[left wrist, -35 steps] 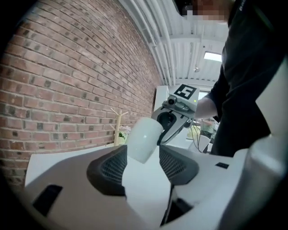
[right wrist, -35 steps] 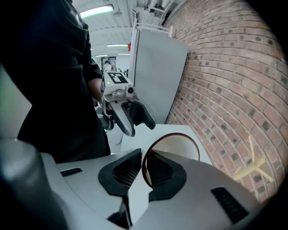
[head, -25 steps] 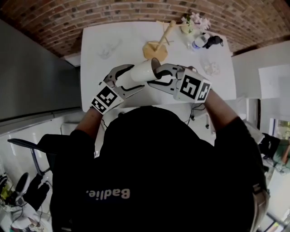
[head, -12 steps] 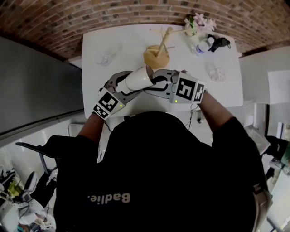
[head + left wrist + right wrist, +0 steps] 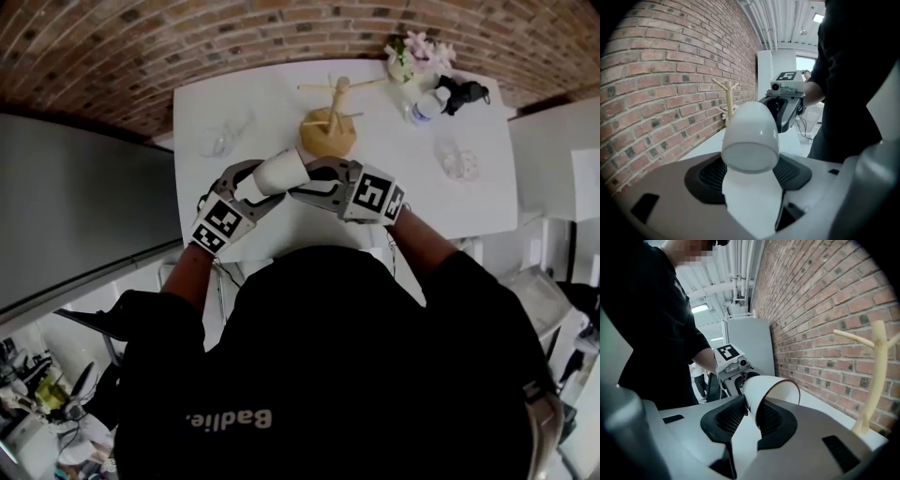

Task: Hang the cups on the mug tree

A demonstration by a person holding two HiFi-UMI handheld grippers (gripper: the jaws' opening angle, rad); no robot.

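While the cup (image 5: pixel 279 172) is clamped across its body by the just-closed left gripper (image 5: pixel 750 165), the right gripper (image 5: pixel 752 420), jaws just opened about the rim (image 5: pixel 787 383), is best withdrawn straight.

I see one white cup (image 5: pixel 281 171) lying on its side in the air, its body clamped in the left gripper (image 5: pixel 265 180) and its dark-edged mouth toward the mug tree (image 5: pixel 330 120). The pale wooden tree stands upright on the white table (image 5: pixel 281 89), just beyond the cup.
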